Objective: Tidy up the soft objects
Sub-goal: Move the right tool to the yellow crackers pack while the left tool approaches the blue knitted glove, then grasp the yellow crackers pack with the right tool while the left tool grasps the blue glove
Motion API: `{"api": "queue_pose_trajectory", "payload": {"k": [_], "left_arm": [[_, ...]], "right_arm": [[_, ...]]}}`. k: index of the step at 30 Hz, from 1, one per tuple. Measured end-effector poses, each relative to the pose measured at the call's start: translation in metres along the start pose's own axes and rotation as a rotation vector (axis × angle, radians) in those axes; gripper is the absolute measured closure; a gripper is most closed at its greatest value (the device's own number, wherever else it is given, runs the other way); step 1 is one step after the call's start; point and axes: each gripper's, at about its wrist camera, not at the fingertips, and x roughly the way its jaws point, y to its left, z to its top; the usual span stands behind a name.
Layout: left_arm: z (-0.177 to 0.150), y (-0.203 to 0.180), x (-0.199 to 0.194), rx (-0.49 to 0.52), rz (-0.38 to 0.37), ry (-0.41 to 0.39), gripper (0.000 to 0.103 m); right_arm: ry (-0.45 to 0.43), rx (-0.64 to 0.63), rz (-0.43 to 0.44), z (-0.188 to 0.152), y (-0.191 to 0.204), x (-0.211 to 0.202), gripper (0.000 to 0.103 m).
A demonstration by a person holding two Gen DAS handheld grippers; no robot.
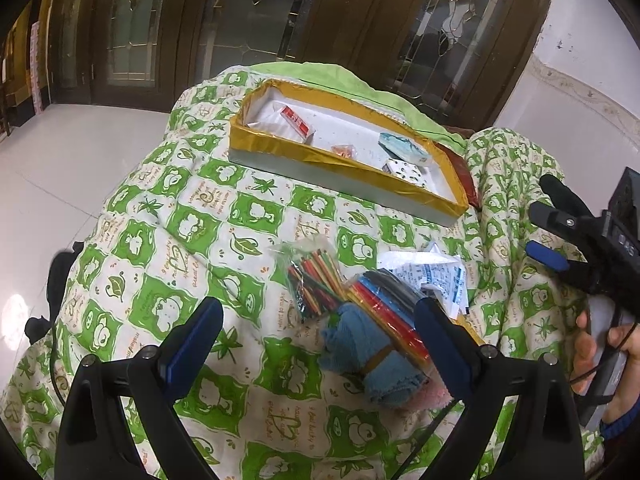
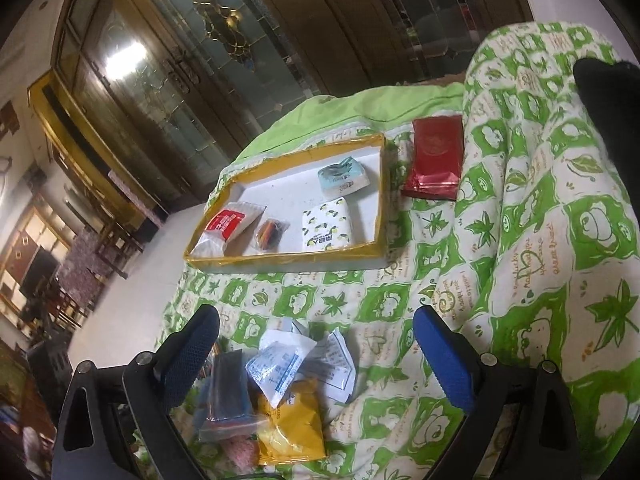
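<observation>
A gold-rimmed white tray lies on the green patterned quilt and holds a red-and-white packet, a small dark orange item and two tissue packs. Nearer lies a pile: a rolled blue cloth, bagged colored sticks, a bag of colored pens, white packets and a yellow pouch. My left gripper is open, its fingers either side of the blue cloth. My right gripper is open above the pile, empty.
A dark red pouch lies on the quilt right of the tray. The quilt rises in a tall fold on the right. Glass-panelled wooden doors stand behind, with a pale tiled floor to the left.
</observation>
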Motion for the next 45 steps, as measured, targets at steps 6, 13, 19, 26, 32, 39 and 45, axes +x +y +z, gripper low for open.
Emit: {"api": "queue_pose_trajectory", "payload": {"k": [6, 13, 19, 26, 32, 39, 45], "left_arm": [[-0.009, -0.017, 0.003, 0.054, -0.087, 0.048, 0.007], [-0.024, -0.049, 0.020, 0.182, -0.088, 0.125, 0.038], [-0.024, -0.046, 0.019, 0.173, -0.091, 0.128, 0.042], [-0.022, -0.022, 0.022, 0.108, -0.021, 0.148, 0.042], [-0.025, -0.030, 0.027, 0.137, -0.023, 0.169, 0.042], [-0.023, -0.017, 0.028, 0.119, 0.054, 0.170, 0.041], [-0.015, 0.020, 0.014, -0.008, 0.056, 0.138, 0.040]], "right_arm": [[0.035, -0.005, -0.003, -0.002, 0.002, 0.005, 0.011], [0.056, -0.027, -0.012, -0.006, 0.007, 0.008, 0.011], [0.094, -0.048, -0.003, -0.010, 0.013, 0.015, 0.017], [0.154, -0.080, -0.004, -0.017, 0.018, 0.024, 0.022], [0.224, -0.109, -0.019, -0.026, 0.022, 0.035, 0.026], [0.301, -0.132, -0.012, -0.039, 0.028, 0.045, 0.034], [0.368, -0.209, -0.014, -0.054, 0.041, 0.056, 0.034]]}}
